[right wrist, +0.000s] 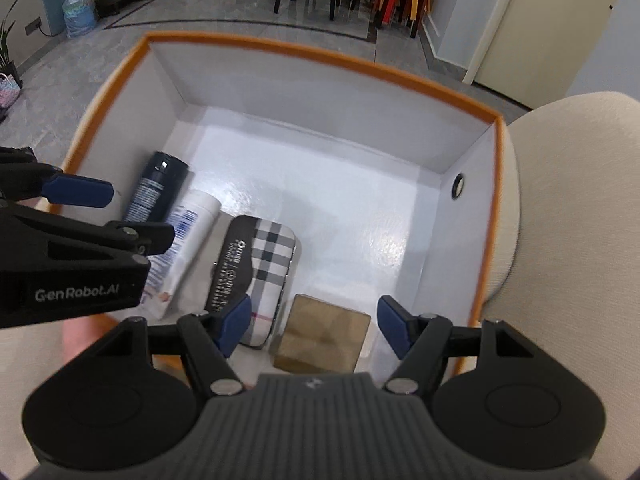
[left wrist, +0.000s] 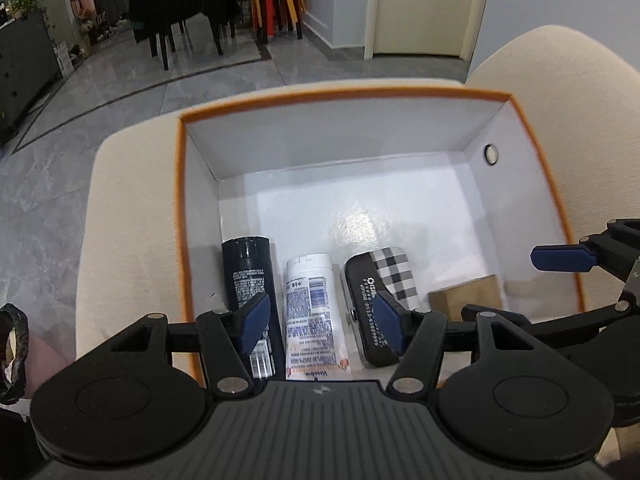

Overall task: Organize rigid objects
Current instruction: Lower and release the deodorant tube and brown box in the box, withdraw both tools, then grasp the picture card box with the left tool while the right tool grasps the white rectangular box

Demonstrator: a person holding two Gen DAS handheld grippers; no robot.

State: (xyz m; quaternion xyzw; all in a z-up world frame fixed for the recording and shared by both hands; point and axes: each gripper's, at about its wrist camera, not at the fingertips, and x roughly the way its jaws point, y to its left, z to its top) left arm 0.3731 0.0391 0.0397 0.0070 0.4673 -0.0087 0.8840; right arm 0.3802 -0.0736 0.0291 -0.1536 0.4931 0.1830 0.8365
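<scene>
Four items lie in a row along the near wall of the orange-rimmed box (right wrist: 320, 54), probably to keep its far floor free: the dark spray can (right wrist: 158, 190) at the left end, then the white lotion tube (right wrist: 182, 240), the checked case (right wrist: 260, 276) and the brown block (right wrist: 324, 338). The left gripper (left wrist: 320, 322) hangs above the tube and the right gripper (right wrist: 316, 328) above the block, both spread and empty (nothing touches the blue pads).

Box (right wrist: 494, 184) far half lies free; four items crowd its near edge.
</scene>
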